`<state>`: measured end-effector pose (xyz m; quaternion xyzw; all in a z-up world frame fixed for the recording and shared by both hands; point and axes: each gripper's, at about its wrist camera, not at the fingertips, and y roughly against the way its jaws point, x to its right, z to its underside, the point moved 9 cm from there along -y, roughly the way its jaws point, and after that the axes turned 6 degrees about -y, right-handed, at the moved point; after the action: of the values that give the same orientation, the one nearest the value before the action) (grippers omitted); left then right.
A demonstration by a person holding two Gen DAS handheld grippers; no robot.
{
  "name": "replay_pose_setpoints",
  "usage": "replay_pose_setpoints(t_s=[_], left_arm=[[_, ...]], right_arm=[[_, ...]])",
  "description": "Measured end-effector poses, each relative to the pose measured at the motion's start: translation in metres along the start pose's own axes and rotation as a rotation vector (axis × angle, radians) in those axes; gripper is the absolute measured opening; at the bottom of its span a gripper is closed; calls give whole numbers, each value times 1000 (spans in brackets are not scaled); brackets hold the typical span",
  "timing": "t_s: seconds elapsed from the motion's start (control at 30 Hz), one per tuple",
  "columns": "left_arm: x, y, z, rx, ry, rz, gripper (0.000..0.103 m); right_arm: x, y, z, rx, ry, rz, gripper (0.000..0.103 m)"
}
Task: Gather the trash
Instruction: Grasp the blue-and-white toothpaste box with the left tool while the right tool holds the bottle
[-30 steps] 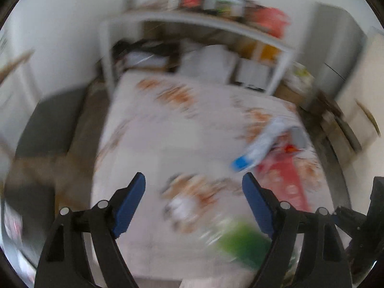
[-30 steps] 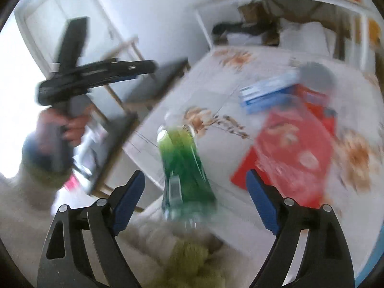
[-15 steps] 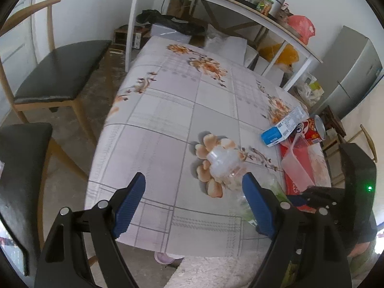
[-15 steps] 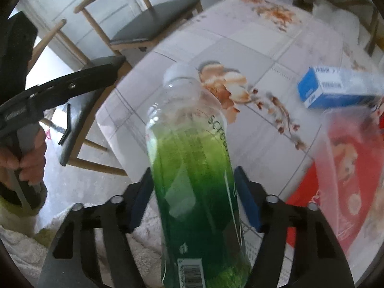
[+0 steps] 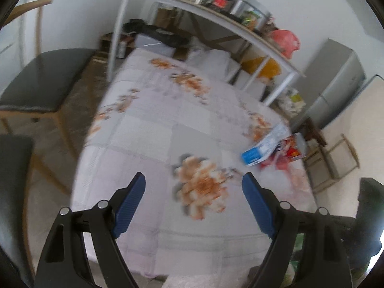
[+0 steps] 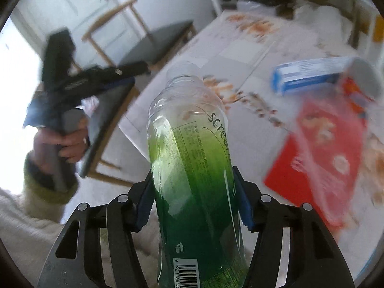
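Right tongs (image 6: 194,204) clamped on the green bottle (image 6: 192,168), held up at the near edge of the surface (image 5: 168,124). Left tongs (image 5: 193,189) gape wide, empty. Blue box (image 5: 264,147) and red packet (image 6: 321,144) lie far right.

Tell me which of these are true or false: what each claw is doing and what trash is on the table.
1. The right claw is clamped on a green plastic bottle. True.
2. The left claw holds the blue box. False: its jaws are spread wide with nothing between them, and the box lies on the floral tablecloth.
3. The bottle wears a red cap. False: its neck looks clear, with no red cap.
4. A red packet lies on the table near the blue box. True.
5. A dark-seated wooden chair stands beside the table. True.
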<state>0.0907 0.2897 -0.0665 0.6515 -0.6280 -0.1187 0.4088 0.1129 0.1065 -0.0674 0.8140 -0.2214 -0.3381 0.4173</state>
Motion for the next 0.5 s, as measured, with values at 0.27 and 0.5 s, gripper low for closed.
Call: replay_pose_setpoints(t_s=[0.27,0.5], left_arm=[[95,-53,-45,-21,-230,186,80],[165,-124,-57,-153,-445,227,80]], right_arm=[[96,128,19,338,-336,140,56],[203,140,59,341,-639,300,56]])
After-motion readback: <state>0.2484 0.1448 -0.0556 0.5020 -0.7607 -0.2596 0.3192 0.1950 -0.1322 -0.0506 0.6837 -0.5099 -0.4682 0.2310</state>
